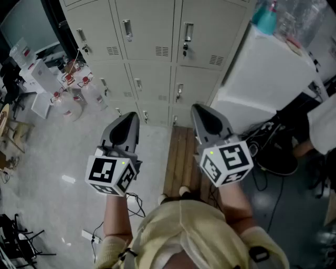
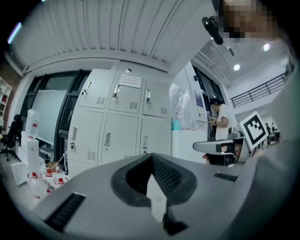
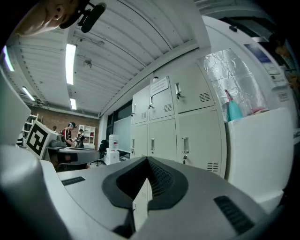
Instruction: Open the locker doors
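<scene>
A bank of cream metal lockers (image 1: 152,47) stands ahead, in three columns, and every door I see is closed with its handle flush. My left gripper (image 1: 131,119) hovers in front of the lower doors, well short of them, its jaws shut on nothing. My right gripper (image 1: 200,110) floats beside it at about the same height, also shut and empty. In the left gripper view the closed tips (image 2: 152,158) point at the lockers (image 2: 112,122), still some way off. In the right gripper view the closed tips (image 3: 147,161) face the same lockers (image 3: 173,122).
A white cabinet (image 1: 262,79) with a teal bottle (image 1: 265,16) on top stands right of the lockers. Plastic jugs with red caps (image 1: 73,97) and white boxes (image 1: 31,68) sit on the floor at the left. A wooden board (image 1: 181,157) lies underfoot, with cables (image 1: 262,137) to the right.
</scene>
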`<state>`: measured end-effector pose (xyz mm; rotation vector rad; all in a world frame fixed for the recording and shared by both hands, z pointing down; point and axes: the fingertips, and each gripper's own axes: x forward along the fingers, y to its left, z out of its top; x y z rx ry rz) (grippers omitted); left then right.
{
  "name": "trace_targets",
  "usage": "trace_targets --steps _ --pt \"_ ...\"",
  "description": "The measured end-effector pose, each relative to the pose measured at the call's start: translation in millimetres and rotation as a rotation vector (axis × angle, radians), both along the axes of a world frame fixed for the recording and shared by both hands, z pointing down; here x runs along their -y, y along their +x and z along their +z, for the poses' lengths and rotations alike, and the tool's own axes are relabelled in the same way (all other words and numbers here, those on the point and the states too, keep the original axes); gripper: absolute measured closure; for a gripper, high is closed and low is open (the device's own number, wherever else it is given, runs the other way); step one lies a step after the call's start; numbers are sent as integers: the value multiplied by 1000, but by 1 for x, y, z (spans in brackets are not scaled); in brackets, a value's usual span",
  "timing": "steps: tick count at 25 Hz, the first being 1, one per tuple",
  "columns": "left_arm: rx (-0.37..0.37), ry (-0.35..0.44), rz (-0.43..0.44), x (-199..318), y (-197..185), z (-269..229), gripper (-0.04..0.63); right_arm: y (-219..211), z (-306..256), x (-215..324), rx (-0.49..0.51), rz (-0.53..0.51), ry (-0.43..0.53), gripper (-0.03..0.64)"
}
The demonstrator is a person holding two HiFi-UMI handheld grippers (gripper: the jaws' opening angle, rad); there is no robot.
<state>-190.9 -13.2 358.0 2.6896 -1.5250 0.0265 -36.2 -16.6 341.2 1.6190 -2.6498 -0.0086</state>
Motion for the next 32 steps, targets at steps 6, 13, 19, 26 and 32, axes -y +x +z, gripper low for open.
trace_targets --steps 6,13,19,26,32 --pt "13 11 17 7 -8 -1 592 -1 9 6 30 47 -16 614" --pt "93 11 -29 5 -29 13 592 -4 18 4 83 79 -39 614" --pt "-9 -20 32 -2 -40 16 594 -20 24 -4 67 52 -61 614" --pt "45 6 37 -11 -46 20 592 -26 25 -20 33 59 -51 612" --pt "-8 10 34 -1 -45 10 592 -20 11 -6 36 57 -17 612"
